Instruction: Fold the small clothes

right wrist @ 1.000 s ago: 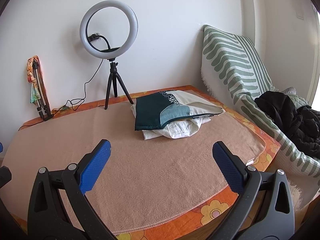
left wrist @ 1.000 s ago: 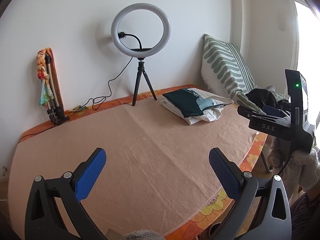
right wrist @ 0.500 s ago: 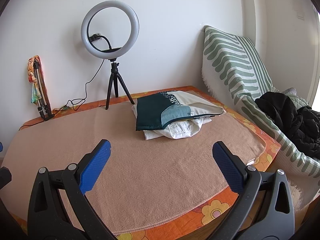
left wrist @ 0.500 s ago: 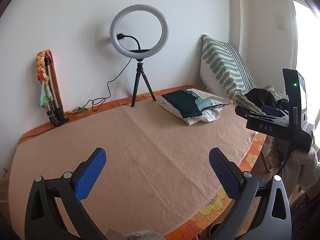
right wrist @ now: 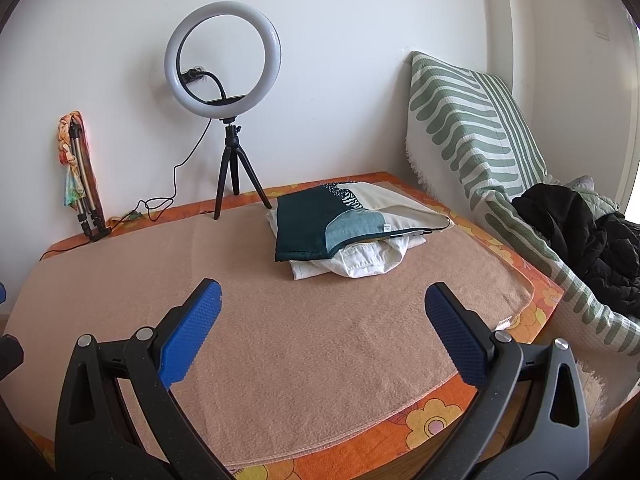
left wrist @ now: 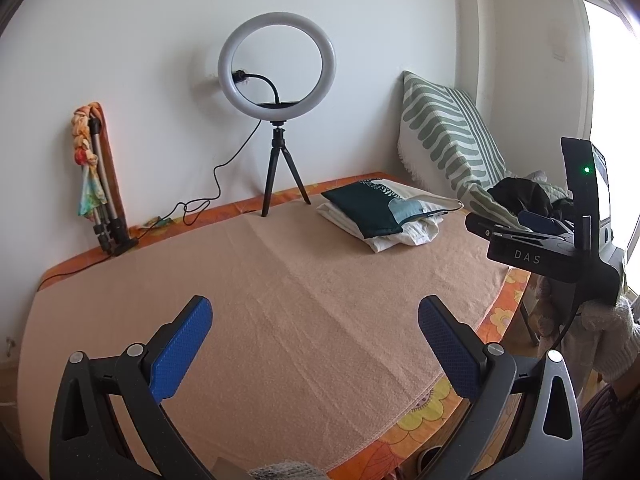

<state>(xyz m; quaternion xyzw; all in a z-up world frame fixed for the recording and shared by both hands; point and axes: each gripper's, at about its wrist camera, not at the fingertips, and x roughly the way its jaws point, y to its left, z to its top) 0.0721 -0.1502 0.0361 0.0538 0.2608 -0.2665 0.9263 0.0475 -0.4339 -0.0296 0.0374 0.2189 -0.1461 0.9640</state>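
A small pile of folded clothes (right wrist: 352,232), a dark green and cream piece on top of white ones, lies at the far right of the table; it also shows in the left wrist view (left wrist: 384,216). My left gripper (left wrist: 314,344) is open and empty above the near part of the peach cloth (left wrist: 280,300). My right gripper (right wrist: 320,332) is open and empty above the cloth's near edge, well short of the pile. The right gripper's body (left wrist: 552,252) shows at the right in the left wrist view.
A ring light on a black tripod (right wrist: 228,120) stands at the back by the wall, its cable trailing left. A folded tripod with a colourful scarf (right wrist: 78,172) leans at the back left. A striped green cushion (right wrist: 476,128) and a black jacket (right wrist: 588,240) lie at the right.
Both views have shifted slightly; the right gripper has drifted a little left, so the pile sits further right in its view. Both grippers stay open.
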